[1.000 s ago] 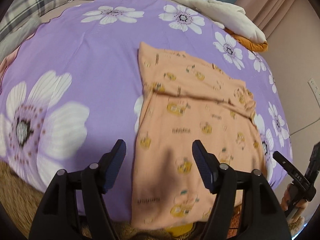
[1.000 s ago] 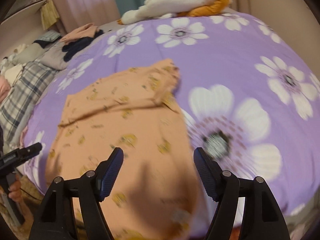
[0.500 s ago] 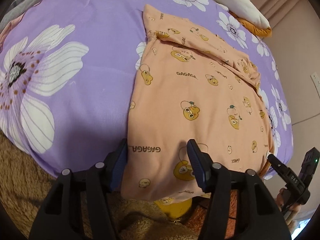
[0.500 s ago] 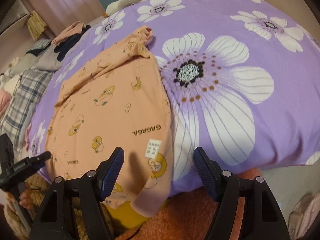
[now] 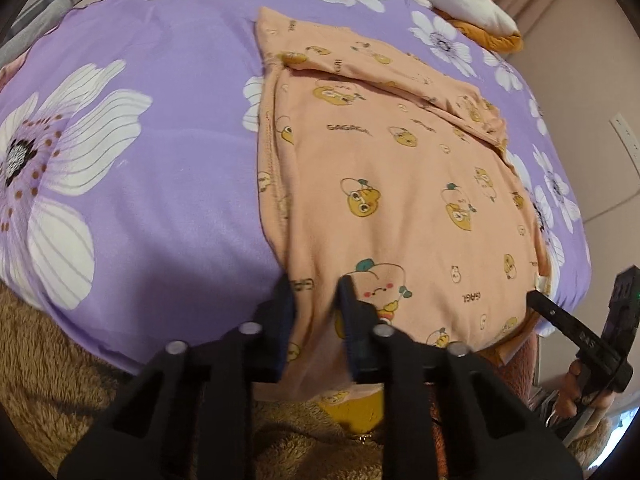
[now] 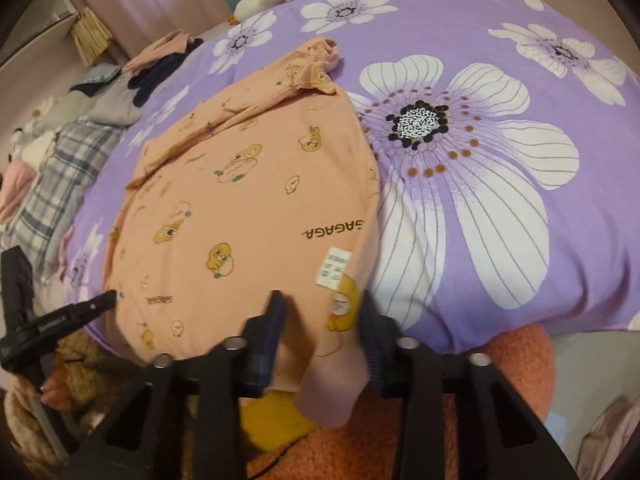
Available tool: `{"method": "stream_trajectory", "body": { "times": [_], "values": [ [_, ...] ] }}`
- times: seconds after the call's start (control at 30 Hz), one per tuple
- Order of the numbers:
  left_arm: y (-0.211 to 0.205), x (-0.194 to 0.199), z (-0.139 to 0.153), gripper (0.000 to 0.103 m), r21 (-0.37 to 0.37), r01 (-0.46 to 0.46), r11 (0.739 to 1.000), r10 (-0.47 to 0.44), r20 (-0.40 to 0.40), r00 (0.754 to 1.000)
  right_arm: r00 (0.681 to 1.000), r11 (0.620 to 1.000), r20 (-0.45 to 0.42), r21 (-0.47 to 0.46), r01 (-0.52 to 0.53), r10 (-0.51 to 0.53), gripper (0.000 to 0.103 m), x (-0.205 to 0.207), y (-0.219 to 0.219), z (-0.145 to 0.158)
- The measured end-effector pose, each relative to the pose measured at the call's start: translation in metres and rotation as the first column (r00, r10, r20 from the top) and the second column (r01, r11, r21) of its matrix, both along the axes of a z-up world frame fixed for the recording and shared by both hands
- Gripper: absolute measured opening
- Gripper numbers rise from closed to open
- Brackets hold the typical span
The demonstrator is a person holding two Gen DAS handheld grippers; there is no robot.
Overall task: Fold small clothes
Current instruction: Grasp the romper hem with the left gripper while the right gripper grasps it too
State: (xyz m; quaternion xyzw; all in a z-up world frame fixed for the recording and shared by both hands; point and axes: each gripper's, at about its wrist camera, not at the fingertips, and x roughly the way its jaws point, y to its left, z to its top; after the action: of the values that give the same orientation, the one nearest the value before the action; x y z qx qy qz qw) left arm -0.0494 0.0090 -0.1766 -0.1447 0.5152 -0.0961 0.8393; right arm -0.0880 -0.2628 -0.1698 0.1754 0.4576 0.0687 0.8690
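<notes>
The shirt (image 5: 400, 184) lies flat on the bed (image 5: 168, 152), its hem hanging over the near edge. Sleeves are already folded across the upper part; the body is not yet folded. The left gripper (image 5: 316, 300) is at the hem's left corner, jaws narrowed to a small gap with cloth between them; full clamping cannot be confirmed. The right gripper (image 6: 320, 312) is at the hem's right corner near the label (image 6: 334, 266), jaws partly open and straddling the cloth, not yet pinching. Judged progress: early to middle. Remaining, as judged: close both grippers on the hem, carry it up toward the collar, then fold again if required. Other clothes (image 6: 80, 128) lie at the bed's far side, unfolded.
</notes>
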Motion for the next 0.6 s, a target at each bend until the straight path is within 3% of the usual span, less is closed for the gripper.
{"method": "stream_trajectory", "body": {
  "times": [0.07,0.3,0.6],
  "values": [
    [0.004,0.0,0.001,0.01,-0.032,-0.007,0.999,0.007,0.003,1.0,1.0,1.0,0.003,0.028,-0.013,0.013,0.009,0.0,-0.001,0.001],
    [0.008,-0.006,0.026,0.008,-0.12,-0.008,0.993,0.017,0.072,0.997,0.997,0.981,0.079,0.189,-0.033,0.018,0.008,-0.002,-0.017,0.023],
    [0.017,0.007,0.073,0.008,-0.157,-0.025,0.987,0.05,0.154,0.987,0.978,0.982,0.209,0.186,-0.032,-0.007,0.008,0.016,-0.024,0.074]
  ]
}}
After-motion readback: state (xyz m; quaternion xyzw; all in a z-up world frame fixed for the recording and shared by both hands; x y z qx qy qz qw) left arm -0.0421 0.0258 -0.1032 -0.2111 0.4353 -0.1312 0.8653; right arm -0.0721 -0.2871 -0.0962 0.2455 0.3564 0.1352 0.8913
